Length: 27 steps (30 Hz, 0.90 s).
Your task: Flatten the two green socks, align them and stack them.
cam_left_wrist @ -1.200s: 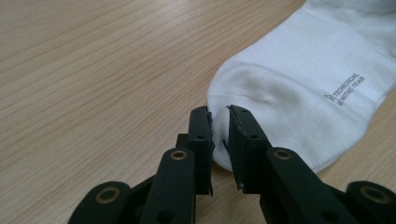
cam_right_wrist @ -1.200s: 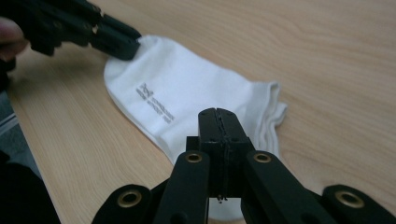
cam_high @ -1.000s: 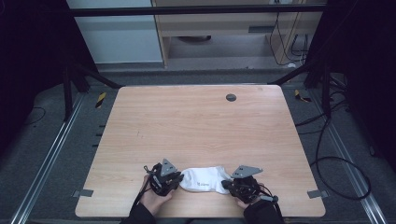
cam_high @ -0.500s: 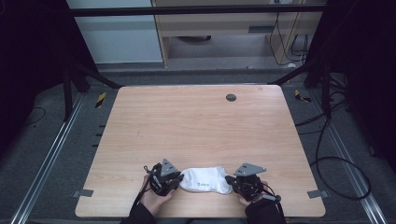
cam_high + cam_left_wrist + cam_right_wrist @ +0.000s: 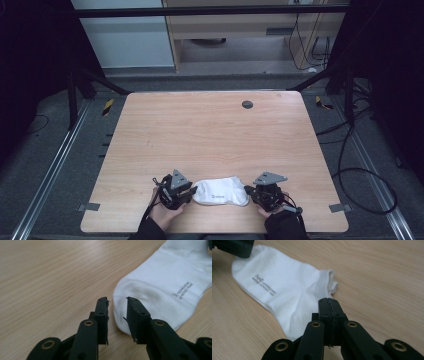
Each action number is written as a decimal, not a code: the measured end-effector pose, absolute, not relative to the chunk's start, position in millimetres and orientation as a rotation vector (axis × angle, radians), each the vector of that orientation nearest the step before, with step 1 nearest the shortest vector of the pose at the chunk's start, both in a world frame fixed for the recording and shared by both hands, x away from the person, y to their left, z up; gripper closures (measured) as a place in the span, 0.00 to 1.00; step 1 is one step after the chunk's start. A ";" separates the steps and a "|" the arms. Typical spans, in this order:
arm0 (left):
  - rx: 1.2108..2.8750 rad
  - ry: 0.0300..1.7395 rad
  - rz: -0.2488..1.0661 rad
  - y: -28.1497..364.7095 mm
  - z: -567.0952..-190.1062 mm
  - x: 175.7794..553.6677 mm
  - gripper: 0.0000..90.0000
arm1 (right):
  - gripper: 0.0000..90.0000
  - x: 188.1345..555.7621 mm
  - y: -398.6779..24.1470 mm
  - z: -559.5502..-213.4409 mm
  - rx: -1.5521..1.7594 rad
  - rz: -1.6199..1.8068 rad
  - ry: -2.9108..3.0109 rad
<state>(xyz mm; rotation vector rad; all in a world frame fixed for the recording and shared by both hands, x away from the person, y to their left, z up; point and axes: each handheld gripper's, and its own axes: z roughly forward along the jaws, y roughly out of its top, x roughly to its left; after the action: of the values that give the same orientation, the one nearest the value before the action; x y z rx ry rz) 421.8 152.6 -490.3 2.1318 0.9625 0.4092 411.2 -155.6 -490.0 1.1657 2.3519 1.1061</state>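
White sock point(image 5: 220, 191) flat on table point(image 5: 210, 135); left gripper point(image 5: 117, 305) jaws just opening, parted at the toe edge, gripping nothing; right gripper point(image 5: 329, 300) closed, pads together at the sock's heel end, whether cloth is pinched unclear.

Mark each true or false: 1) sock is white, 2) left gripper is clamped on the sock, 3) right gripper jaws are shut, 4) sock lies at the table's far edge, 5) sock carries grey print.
1) True: the sock is white.
2) False: the left gripper has jaws apart, just been opening, with the sock's edge between them unpinched.
3) True: the right gripper has its jaws together.
4) False: it lies near the table edge closest to the person.
5) True: grey print shows on it.
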 end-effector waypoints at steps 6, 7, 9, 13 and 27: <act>2.044 0.958 0.434 166.7 -475.4 421.1 0.69 | 0.95 416.4 -168.4 -478.6 1.143 1.217 2.247; 2.031 0.962 0.434 169.8 -473.7 421.5 0.67 | 0.93 418.3 -171.4 -477.3 1.152 1.225 2.228; 2.014 0.968 0.446 177.2 -470.8 423.1 0.64 | 0.89 422.5 -178.6 -475.4 1.178 1.244 2.189; 1.977 0.987 0.463 192.4 -468.0 427.6 0.57 | 0.78 430.6 -191.5 -475.6 1.213 1.238 2.131; 1.957 0.997 0.512 235.7 -468.1 435.8 0.44 | 0.47 447.5 -236.8 -484.5 1.355 1.141 2.012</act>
<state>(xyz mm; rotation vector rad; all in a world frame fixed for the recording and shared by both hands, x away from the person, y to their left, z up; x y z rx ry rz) 435.8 235.7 -468.1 1.9571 0.9971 0.5124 447.5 -236.8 -484.5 1.3553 2.0116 1.1406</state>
